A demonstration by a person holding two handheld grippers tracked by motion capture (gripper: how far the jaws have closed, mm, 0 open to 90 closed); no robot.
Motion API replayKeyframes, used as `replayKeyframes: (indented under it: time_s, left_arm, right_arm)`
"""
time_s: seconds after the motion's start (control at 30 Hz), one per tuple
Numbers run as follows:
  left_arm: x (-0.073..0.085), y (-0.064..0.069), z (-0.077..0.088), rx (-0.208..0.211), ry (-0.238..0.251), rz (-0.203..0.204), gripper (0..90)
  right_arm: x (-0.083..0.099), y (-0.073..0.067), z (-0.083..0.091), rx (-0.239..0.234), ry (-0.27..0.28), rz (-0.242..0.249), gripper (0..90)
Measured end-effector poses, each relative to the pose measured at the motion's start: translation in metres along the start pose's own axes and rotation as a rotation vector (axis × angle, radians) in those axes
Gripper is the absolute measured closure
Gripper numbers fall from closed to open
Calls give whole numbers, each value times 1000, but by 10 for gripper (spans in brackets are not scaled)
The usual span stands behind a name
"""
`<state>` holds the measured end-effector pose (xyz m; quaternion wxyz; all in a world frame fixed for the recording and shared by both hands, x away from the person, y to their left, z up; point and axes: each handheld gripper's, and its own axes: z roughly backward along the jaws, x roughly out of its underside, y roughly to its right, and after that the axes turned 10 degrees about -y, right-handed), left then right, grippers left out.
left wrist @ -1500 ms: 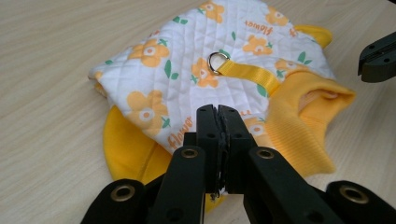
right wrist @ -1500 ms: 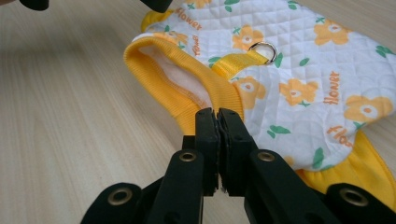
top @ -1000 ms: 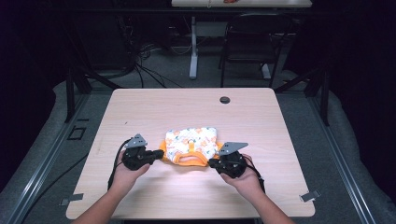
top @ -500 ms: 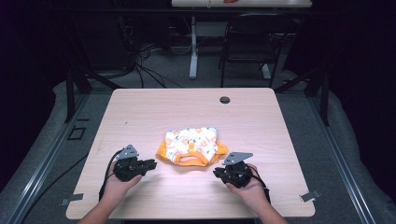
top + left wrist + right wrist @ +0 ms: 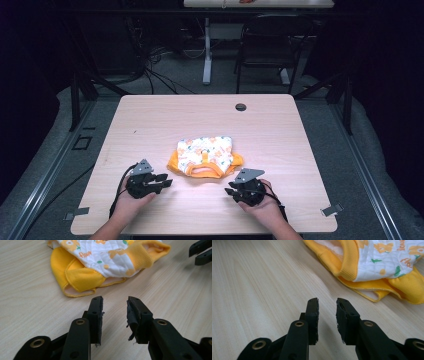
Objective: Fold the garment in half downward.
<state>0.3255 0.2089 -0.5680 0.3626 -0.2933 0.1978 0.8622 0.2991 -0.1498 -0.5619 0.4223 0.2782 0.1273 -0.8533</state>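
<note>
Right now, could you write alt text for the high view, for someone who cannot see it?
A folded yellow and white baby garment lies on a wooden table. Nearer the camera, a person's hands hold the left gripper and right gripper either side, fingers open, touching nothing.

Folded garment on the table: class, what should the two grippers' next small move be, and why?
Probably pull both hands a little further back toward the near edge. The garment lies folded in a compact bundle; the left gripper and right gripper have just been opening, nothing is between their jaws, and both sit clear of the cloth, so the fold looks finished.
</note>
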Motion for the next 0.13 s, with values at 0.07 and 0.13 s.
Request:
replayKeyframes:
  time_s: [0.07,0.13]
  left_arm:
    - [0,2,-2,-6,-1,-9,624]
    - [-1,3,-3,-8,1,-5,592]
  right_arm:
    - [1,0,0,9,-2,6,674]
    - [2,1,-1,16,11,-3,639]
